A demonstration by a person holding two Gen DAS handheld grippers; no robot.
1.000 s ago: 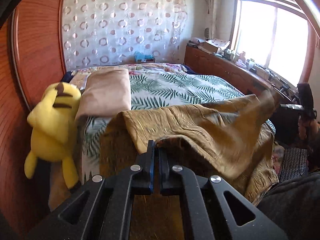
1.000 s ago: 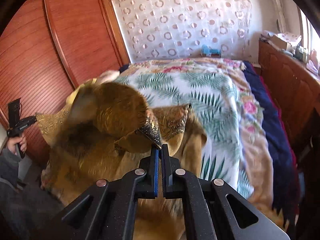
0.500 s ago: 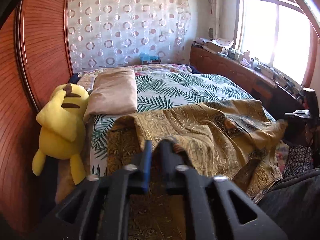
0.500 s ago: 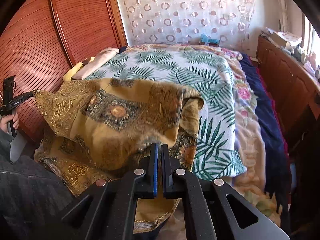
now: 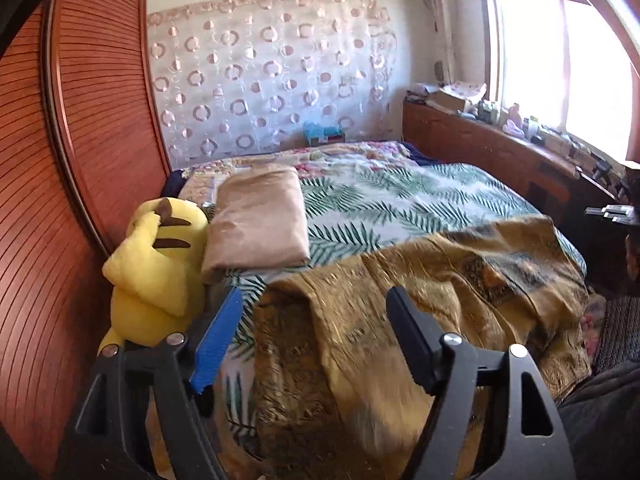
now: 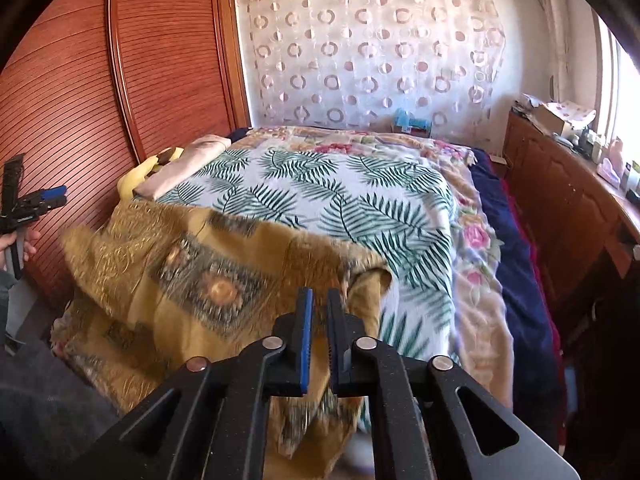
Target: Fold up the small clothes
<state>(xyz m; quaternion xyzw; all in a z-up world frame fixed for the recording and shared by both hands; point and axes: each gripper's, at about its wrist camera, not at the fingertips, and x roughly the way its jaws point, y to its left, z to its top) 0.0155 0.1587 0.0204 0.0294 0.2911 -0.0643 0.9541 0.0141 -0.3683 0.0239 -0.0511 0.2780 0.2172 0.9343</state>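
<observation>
Mustard-gold garment [image 5: 420, 292], thin patterned fabric with darker medallion print, lies spread over the near end of the bed [image 5: 400, 200], draped past the bed's near edge. One layer is folded over another. Left gripper [image 5: 316, 328] has just been opening and its jaws stand wide apart, cloth below them but nothing pinched. Right gripper [image 6: 320, 312] has just begun parting; a narrow gap shows, with the fabric's corner [image 6: 372, 280] just past the tips; it looks let go, though blur makes contact hard to read. Judgement: the cloth is light, limp and a bit slick, so it will sag and slide off the edge unless supported; no stiffness to push against. Best hold is at corners or hem edges, pinching a single layer, one gripper per corner, keeping it taut while carried over. Beside it: yellow plush toy [image 5: 156, 264], folded beige cloth [image 5: 256, 220], both apart from the garment.
</observation>
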